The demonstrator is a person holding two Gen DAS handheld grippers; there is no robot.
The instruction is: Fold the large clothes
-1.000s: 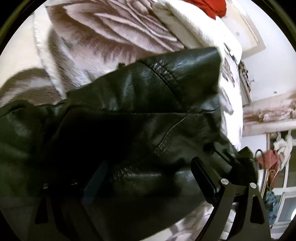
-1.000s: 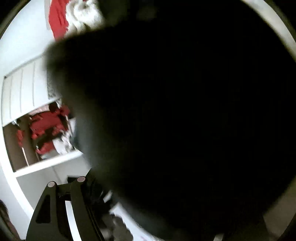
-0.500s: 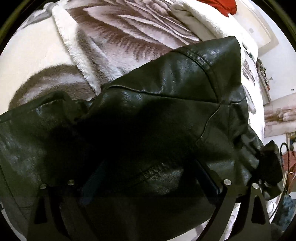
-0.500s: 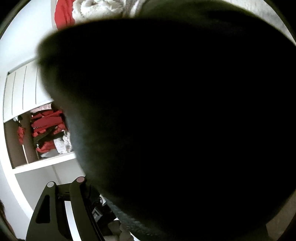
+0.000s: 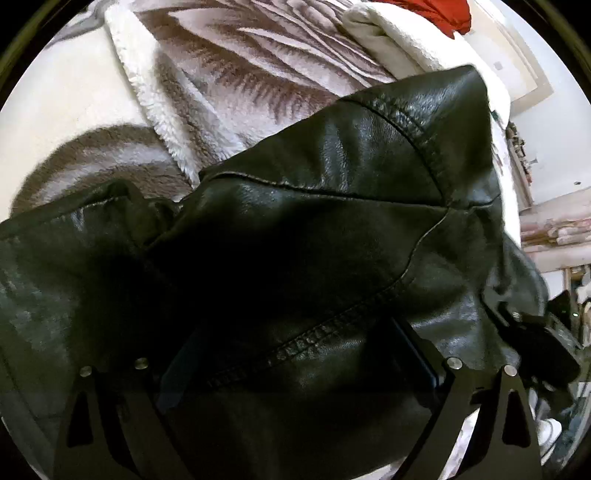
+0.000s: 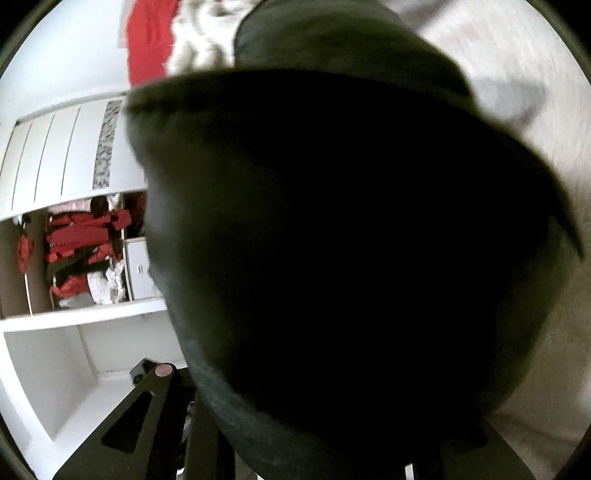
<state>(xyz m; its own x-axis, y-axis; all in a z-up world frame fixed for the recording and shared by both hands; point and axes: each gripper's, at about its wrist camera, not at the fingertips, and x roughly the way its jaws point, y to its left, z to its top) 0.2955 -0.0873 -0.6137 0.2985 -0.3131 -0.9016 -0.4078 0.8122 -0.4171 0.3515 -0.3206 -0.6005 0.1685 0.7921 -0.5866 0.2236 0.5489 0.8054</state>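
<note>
Left gripper (image 5: 295, 373): both fingers are spread wide, one low at the left (image 5: 110, 417) and one low at the right (image 5: 476, 406), and a thick fold of the black leather jacket (image 5: 332, 229) bulges between them. The pads are sunk in the leather, so whether they are pinching it cannot be told. On the left, the jacket's dark panel runs to the picture's edge. It lies on a fleece blanket (image 5: 258, 85) with a brown feather print. At centre a stitched seam (image 5: 306, 339) crosses the leather just above the fingers. Further right a stiff corner of the jacket stands raised towards the blanket's far edge, beside a white fluffy roll (image 5: 402, 40). A red cloth (image 5: 436, 13) shows at the far right corner of the bed.

Right gripper (image 6: 325, 435): at the left stands an open wardrobe (image 6: 66, 158) with stacked red clothes (image 6: 81, 243) on a white shelf (image 6: 81, 319). Only the left finger (image 6: 147, 413) shows, low in the frame; the jacket's dark mass (image 6: 351, 258) covers the centre and the other finger, apparently draped over the tool. Its grip state cannot be judged. At the right edge, pale blanket (image 6: 546, 129) appears, blurred.
</note>
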